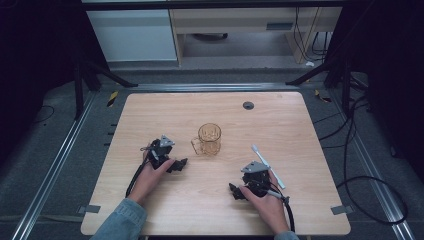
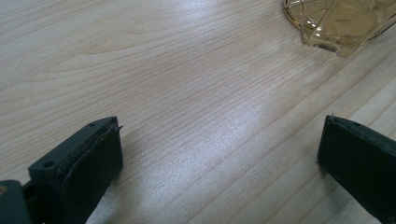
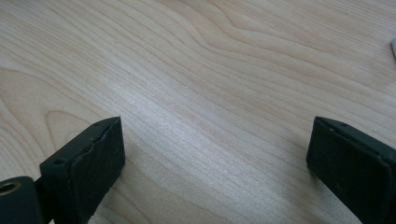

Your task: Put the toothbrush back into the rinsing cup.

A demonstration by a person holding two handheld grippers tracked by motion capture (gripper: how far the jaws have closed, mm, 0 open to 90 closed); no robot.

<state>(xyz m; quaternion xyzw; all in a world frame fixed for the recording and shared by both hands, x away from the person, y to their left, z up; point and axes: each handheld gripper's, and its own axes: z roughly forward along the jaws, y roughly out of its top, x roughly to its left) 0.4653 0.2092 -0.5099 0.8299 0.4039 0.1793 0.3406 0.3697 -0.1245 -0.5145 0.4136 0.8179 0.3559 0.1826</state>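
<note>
Near the table's front edge, the left gripper [image 1: 181, 163] and the right gripper [image 1: 234, 190] rest low over the wooden table [image 1: 150, 107], each held in one hand. Both sets of jaws stand wide apart with nothing but bare wood grain between them (seen plainly in each gripper view). Just beyond the left gripper stands an amber glass mug [image 1: 208, 139], upright, its handle turned toward that gripper; its base edges into the left gripper view [image 2: 336, 23]. Beside the right gripper lies a white toothbrush [image 1: 267, 165], angled across the table, apart from the mug.
</note>
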